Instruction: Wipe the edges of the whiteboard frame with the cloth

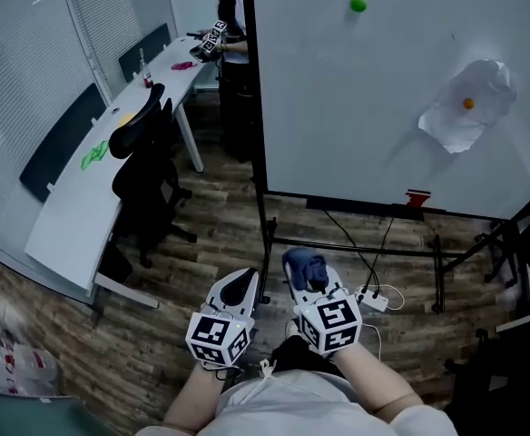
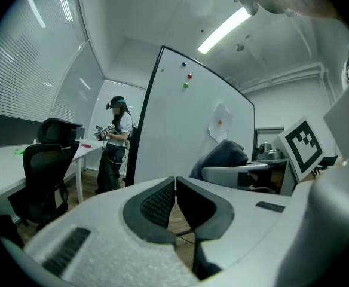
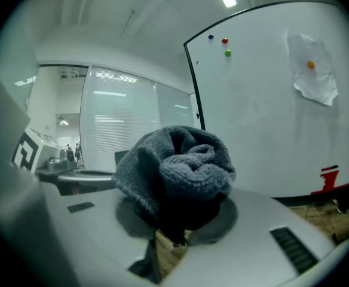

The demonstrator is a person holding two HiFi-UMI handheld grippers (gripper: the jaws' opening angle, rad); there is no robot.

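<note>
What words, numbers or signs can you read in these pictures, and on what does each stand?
No words or numbers can be read.
Square black-and-white patterns on the left cube and right cube: codes, not writing.
Red tag at the lower edge of the whiteboard: too blurred to read.

Cool, dim light from ceiling strip lamps (image 2: 224,31); gripper views bulge, dark-cornered, with blurred foregrounds.
</note>
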